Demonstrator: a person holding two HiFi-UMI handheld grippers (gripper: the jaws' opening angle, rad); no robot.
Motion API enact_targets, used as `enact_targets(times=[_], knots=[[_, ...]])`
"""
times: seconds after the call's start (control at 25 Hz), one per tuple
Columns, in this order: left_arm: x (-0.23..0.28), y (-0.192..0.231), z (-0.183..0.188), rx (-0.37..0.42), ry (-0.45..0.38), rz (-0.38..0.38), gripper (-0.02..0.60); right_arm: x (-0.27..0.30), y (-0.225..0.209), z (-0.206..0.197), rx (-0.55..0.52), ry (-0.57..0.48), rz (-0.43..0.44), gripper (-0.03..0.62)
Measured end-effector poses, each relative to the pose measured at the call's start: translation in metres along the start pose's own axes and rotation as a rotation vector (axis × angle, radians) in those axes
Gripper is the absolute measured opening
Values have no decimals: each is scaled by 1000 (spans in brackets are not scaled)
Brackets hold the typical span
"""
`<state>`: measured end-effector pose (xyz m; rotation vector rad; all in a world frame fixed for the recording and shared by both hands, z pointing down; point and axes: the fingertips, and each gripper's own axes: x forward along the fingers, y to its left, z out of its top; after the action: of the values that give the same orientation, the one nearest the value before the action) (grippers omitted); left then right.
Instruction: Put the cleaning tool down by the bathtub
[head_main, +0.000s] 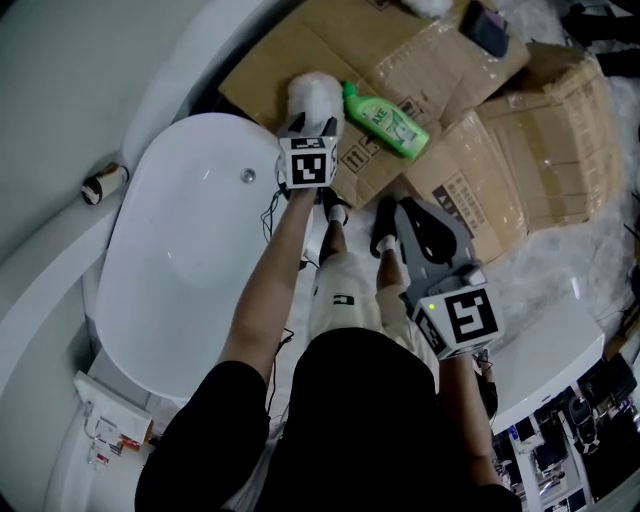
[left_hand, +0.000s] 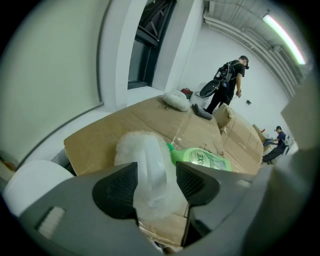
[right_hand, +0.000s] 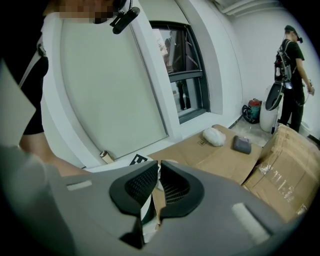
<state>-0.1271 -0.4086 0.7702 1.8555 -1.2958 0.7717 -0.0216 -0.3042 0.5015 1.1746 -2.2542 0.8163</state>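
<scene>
Here the left gripper (head_main: 310, 122) has its jaws spread wide. Between them, in the left gripper view (left_hand: 156, 172), stands the white fluffy cleaning tool with its clear plastic handle (left_hand: 145, 150). The dark ribbed pads flank that handle without squeezing it, and a slip of cardboard shows between the handle and the pad on the 3 o'clock side. The tool's fluffy head reaches beyond the jaw tips toward 12 o'clock.

From the head view, the cleaning tool (head_main: 313, 92) rests on the flattened brown cardboard sheet (head_main: 400, 60), just past the jaw tips at 12 o'clock of the gripper's marker cube. A green plastic detergent bottle (head_main: 388, 122) lies on its side just beside the tool, at its 3 to 4 o'clock. The white oval bathtub (head_main: 190, 250) sits at 7 o'clock of the tool, its nearer rim close to the cardboard's edge.

The right gripper (head_main: 400, 215) hangs well apart from the tool, at about 5 o'clock of it. In the right gripper view (right_hand: 156, 172) its jaws are drawn together to a thin slit, with nothing clamped between them.
</scene>
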Motion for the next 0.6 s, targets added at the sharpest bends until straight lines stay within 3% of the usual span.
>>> enact_targets(times=[0.12, 0.24, 0.4, 0.6], knots=[[-9, -5, -5, 53, -10, -13, 239, -1, 1, -5, 5, 21, -6, 12], [-21, -10, -8, 57, -28, -25, 239, -3, 2, -12, 14, 69, -15, 12], [-38, -11, -11, 77, -37, -27, 238, -2, 7, -4, 8, -2, -4, 12], [-66, -11, -3, 61, -87, -20, 225, -5, 12, 0, -2, -17, 6, 12]])
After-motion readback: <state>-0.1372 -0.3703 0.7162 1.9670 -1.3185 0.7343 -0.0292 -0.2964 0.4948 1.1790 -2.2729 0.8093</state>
